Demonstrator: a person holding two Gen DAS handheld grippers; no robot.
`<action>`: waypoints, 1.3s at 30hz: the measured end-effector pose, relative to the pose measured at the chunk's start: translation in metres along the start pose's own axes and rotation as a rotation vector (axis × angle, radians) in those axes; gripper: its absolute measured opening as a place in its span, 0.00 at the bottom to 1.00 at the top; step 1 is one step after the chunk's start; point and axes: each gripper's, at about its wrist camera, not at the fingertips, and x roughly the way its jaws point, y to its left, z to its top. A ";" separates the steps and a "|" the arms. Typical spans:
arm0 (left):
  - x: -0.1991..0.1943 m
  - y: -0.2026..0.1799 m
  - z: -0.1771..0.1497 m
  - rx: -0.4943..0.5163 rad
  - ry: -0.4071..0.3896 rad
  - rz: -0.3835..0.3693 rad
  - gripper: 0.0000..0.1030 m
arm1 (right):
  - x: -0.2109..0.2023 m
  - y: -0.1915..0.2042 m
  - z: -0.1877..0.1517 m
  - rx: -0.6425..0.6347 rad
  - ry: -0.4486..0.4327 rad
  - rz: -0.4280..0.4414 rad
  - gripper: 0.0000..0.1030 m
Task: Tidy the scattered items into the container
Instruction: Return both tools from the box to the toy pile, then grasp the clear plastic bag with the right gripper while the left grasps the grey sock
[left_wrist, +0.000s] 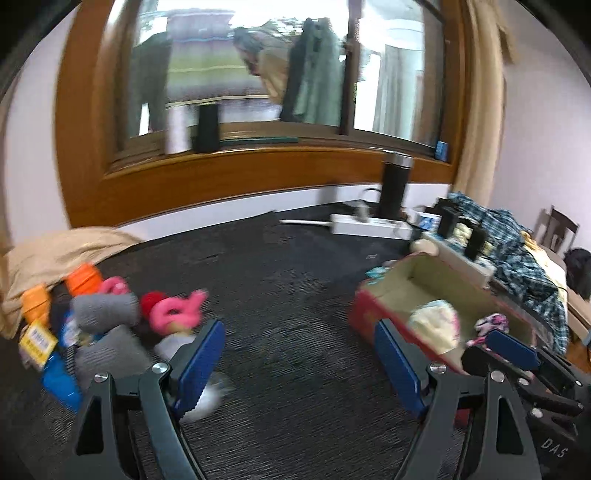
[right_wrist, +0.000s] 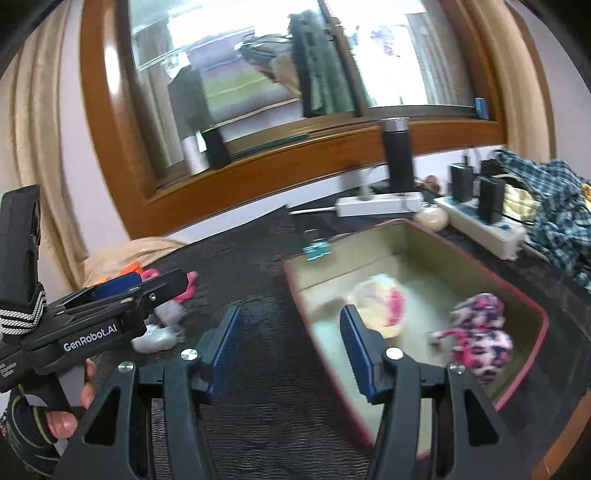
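Both claws are released and hold nothing: the left claw (left_wrist: 299, 365) hangs over bare dark worktop (left_wrist: 288, 280) between the pile and the box, and the right claw (right_wrist: 291, 354) hangs at the near left wall of the container (right_wrist: 295, 280).

**Location of task items**
- The container, a red-sided open box, stands at the right. A cream and pink bundle (right_wrist: 380, 306) and a pink patterned cloth (right_wrist: 480, 336) lie inside it.
- The scattered pile lies at the left: a pink ring toy (left_wrist: 177, 314), grey rolled cloths (left_wrist: 103, 314), orange pieces (left_wrist: 83, 282) and a blue and yellow packet (left_wrist: 51, 354).
- A small teal item (right_wrist: 316, 249) lies just beyond the container's far left corner.

**Hazards**
- The pile is tightly packed. A grip on one piece may drag its neighbours across the worktop.
- The claws work close together; the left tool (right_wrist: 110, 325) could collide with the right one during a transfer.
- A low carry may catch the box wall and shift the box.
- The power strips (right_wrist: 380, 205) and their cables beyond the box could snag a claw.

**Limits of view**
- Both views are motion-blurred; the pile items cannot be identified with certainty.
- The left claw's frame covers a pale item (left_wrist: 207, 398) at the near edge of the pile.
- The near right part of the box is cut off.
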 end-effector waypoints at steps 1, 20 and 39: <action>-0.003 0.013 -0.003 -0.019 0.004 0.018 0.82 | 0.003 0.008 -0.001 -0.013 0.007 0.014 0.57; -0.037 0.205 -0.046 -0.391 0.006 0.264 0.82 | 0.100 0.132 -0.029 -0.161 0.277 0.251 0.68; -0.036 0.218 -0.053 -0.433 0.007 0.290 0.82 | 0.172 0.173 -0.037 -0.245 0.388 0.281 0.62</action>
